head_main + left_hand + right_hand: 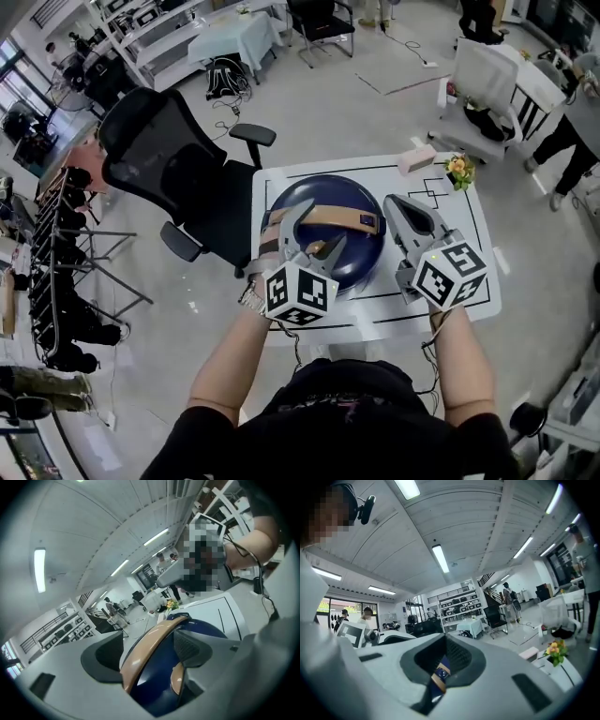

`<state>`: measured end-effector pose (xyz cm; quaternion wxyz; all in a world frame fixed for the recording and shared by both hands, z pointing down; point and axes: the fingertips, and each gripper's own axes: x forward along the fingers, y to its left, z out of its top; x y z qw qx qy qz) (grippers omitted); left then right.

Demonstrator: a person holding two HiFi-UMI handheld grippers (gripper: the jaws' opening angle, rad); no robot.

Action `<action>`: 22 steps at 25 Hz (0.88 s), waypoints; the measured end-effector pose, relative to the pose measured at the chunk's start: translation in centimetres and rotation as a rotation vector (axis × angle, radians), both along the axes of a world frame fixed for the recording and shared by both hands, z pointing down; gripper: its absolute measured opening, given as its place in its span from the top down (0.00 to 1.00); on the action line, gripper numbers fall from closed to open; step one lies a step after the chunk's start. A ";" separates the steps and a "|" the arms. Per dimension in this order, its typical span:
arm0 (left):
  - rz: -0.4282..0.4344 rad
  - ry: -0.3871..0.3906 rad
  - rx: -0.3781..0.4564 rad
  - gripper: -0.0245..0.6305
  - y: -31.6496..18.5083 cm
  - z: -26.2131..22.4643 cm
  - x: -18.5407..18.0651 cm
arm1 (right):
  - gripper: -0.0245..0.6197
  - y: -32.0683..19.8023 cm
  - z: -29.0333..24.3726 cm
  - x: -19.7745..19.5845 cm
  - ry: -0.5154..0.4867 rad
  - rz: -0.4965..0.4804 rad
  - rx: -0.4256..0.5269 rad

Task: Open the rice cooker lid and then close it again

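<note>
A round dark blue rice cooker (361, 253) stands on the white table (473, 239), lid down, with a tan handle (328, 218) lying across its top. My left gripper (307, 239) is over the lid's near left side. In the left gripper view its jaws (145, 653) stand open on either side of the tan handle (150, 639), with blue lid (206, 631) showing between the handle and the right pad. My right gripper (405, 211) is shut and empty just to the right of the cooker. Only a sliver of the cooker (442, 667) shows between its pads.
A pink block (415, 159) and a small bunch of flowers (458, 169) sit at the table's far right corner. A black office chair (178, 178) stands close to the table's left side. A white chair (487, 84) and a person (572, 141) are farther right.
</note>
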<state>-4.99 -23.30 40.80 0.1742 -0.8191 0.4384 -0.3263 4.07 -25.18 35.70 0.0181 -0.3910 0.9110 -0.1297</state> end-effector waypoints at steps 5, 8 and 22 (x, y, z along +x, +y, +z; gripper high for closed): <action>0.047 -0.100 0.013 0.45 -0.8 0.8 0.7 | 0.96 0.0 1.4 -0.4 0.019 0.016 -0.040; 0.075 -0.142 0.007 0.48 -1.1 1.4 1.1 | 0.96 0.1 2.5 -0.9 0.042 0.007 -0.063; 0.161 -0.275 0.015 0.59 -2.0 2.9 2.3 | 0.96 -0.5 5.5 -1.5 0.022 0.028 -0.160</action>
